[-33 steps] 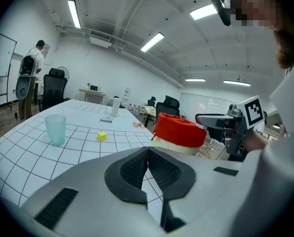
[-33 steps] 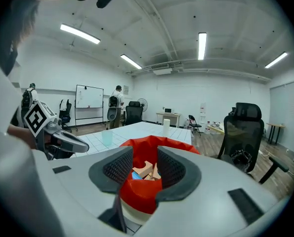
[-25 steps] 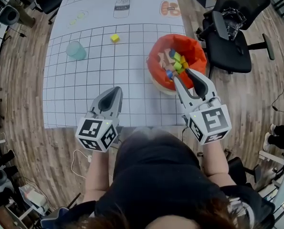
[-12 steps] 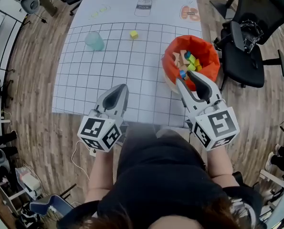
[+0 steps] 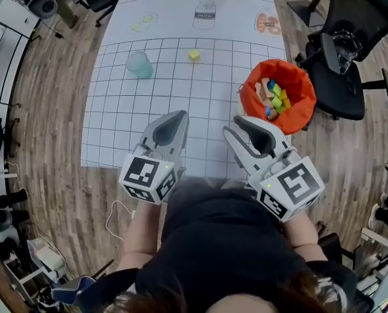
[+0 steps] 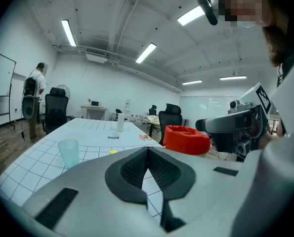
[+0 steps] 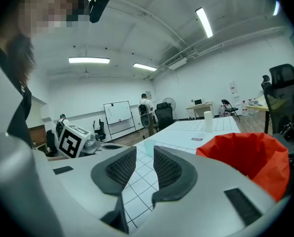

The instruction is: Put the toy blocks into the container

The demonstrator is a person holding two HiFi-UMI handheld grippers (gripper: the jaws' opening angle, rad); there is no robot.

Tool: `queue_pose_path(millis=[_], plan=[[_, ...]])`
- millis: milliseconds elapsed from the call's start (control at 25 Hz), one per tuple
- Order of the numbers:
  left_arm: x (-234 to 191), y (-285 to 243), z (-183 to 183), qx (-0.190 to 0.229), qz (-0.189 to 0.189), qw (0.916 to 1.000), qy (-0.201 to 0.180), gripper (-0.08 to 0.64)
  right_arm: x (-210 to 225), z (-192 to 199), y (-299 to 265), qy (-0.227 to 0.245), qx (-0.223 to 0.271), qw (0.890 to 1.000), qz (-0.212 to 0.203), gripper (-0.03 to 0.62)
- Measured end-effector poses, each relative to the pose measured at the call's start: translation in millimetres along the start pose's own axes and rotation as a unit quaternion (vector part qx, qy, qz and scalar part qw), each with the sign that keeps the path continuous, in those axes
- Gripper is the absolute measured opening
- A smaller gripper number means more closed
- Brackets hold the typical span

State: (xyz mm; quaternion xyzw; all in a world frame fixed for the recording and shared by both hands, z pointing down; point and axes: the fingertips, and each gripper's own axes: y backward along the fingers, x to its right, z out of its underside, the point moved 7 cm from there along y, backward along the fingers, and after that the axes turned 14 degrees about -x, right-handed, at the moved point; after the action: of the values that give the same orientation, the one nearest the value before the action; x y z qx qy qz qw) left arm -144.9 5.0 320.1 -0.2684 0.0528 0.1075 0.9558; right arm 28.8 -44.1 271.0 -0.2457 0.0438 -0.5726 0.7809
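Across the gridded table (image 5: 115, 122), from left: a pale teal cup (image 5: 139, 64); the left gripper (image 5: 175, 120), jaws pressed together and empty; one yellow toy block (image 5: 194, 55) lying loose, well apart from both grippers; the right gripper (image 5: 243, 128), jaws closing with nothing between them; the orange container (image 5: 299, 113), holding several coloured blocks (image 5: 272, 96).

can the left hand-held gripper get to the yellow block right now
Probably yes. Only bare mat lies between the left hand-held gripper and the yellow block; the cup stands off to one side. Its jaws are shut and empty, so they must open first.
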Motion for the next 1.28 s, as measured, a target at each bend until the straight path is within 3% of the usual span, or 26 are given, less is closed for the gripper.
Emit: queue_pose_path(millis=[360,520,680,800,880,1080,1280], plan=[[-63.0,-11.6,-13.2,-0.024,0.018,0.9989,-0.035,0.026,6.6,9.7,-49.7,-0.032,-0.039,0.995,0.089,0.118],[-82.2,-23.1,-13.8,-0.046,0.040,0.9959,-0.067,0.028,5.6,14.0,-71.2,-0.047,-0.060,0.991,0.110,0.115],[-101.0,-33.8,-17.6,-0.048,0.055,0.9947,-0.072,0.030,7.8,19.4,-91.3,-0.054,-0.078,0.988,0.124,0.114],[-110.2,-46.4,-20.9,-0.060,0.072,0.9918,-0.087,0.124,9.4,24.5,-104.8,-0.058,-0.097,0.983,0.143,0.113],[-115.8,-56.9,-21.5,-0.069,0.082,0.9895,-0.097,0.130,11.4,30.1,-114.9,-0.067,-0.107,0.980,0.151,0.112],[-129.2,-86.9,-21.6,-0.083,0.103,0.9870,-0.091,0.174,23.6,43.0,-137.8,-0.075,-0.124,0.973,0.178,0.112],[-145.2,-118.6,-23.6,-0.098,0.101,0.9870,-0.078,0.183,37.3,54.1,-154.8,-0.090,-0.140,0.967,0.194,0.112]])
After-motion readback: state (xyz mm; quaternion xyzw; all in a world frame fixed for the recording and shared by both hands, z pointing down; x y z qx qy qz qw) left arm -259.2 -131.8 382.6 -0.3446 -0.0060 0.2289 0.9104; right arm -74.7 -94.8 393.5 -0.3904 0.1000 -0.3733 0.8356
